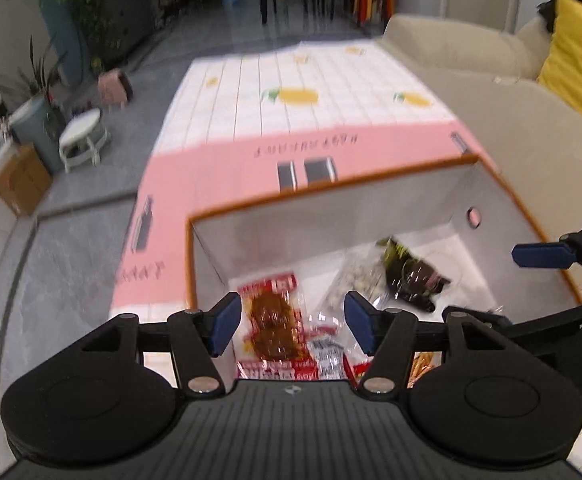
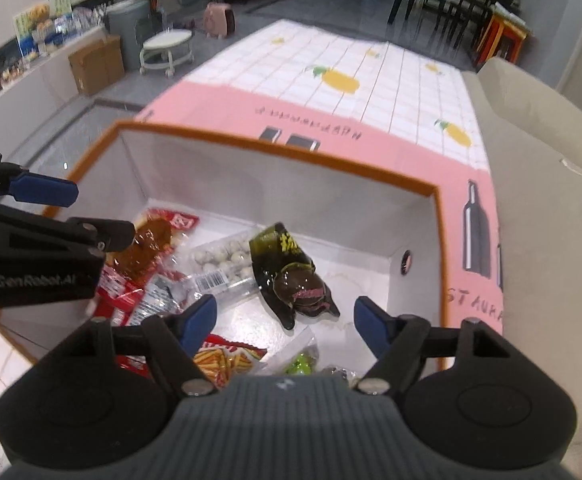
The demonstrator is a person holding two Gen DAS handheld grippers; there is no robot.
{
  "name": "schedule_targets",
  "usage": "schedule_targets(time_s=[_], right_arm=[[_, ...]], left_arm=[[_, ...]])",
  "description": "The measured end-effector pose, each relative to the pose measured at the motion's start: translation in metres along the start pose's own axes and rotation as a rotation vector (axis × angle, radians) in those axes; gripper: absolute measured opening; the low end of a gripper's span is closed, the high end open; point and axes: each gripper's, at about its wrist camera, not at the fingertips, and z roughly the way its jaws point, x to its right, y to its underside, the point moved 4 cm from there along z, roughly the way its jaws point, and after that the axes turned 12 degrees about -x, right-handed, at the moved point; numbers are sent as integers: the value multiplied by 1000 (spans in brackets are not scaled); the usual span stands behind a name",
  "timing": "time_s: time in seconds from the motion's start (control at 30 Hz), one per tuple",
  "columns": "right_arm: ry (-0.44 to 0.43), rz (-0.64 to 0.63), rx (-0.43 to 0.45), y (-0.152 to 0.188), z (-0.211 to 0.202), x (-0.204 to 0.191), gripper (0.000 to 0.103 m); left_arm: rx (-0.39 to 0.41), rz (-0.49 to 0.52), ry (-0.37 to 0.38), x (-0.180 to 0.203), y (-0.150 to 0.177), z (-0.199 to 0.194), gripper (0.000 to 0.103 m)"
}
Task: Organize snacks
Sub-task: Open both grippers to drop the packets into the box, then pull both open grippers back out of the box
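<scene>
I had both grippers poised over the white cardboard box with the orange rim (image 2: 437, 216), which sat on the table's pink-and-white gridded cloth with lemon prints (image 1: 291, 80). My left gripper (image 1: 291, 322), black with blue pads, stood with its jaws apart and nothing between them; below the gap lay the clear packet with a red label and a brown spiced slab (image 1: 273, 316), flat on the box floor. My right gripper (image 2: 285, 320) was likewise spread wide and empty, hanging above the glossy dark green and brown packet with yellow characters (image 2: 291, 272), which lay near the middle of the floor.

Beside that dark packet, touching its left edge, was a clear bag of small pale round balls (image 2: 223, 260) with a white barcode sticker. Red packets with white print (image 2: 119, 292) were piled at the left, partly under the left tool. Nearest the right camera lay a red packet picturing yellow fries (image 2: 227, 360) and a clear wrapper with something green inside (image 2: 299, 362).

The side of the left tool read "GenRobot.AI" in the right wrist view. The pink band of the cloth carried dark capital lettering, upside down and too blurred for me to read, apart from "STAURA" beside a printed bottle (image 2: 475, 232). The packet labels were too smeared to read. A beige sofa (image 2: 539, 208) ran along the table's right side.
</scene>
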Motion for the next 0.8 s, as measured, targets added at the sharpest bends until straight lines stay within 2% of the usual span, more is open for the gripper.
schedule_targets(time_s=[0.1,0.17,0.3,0.43,0.5,0.63,0.8], right_arm=[[-16,22,41,8,-20,2,74],[-25,37,67,15,-35,3,74],[-51,62,117,30,-63,4,74],[-80,84,156,52,-87,4,75],[-93,90,169,65,-97,5,75],[-88,95,187,97,-110,3,76],[-90,127,183,138,-115,6,76]], left_arm=[[90,77,-33,5,-1,-24,70],[133,142,-82,7,0,-38,70],[181,203,-118,12,9,-58,70],[230,297,-155,29,33,-76,70],[230,283,-127,36,46,-84,70],[226,198,-24,42,73,-98,70],[188,101,84,48,105,-110,71]])
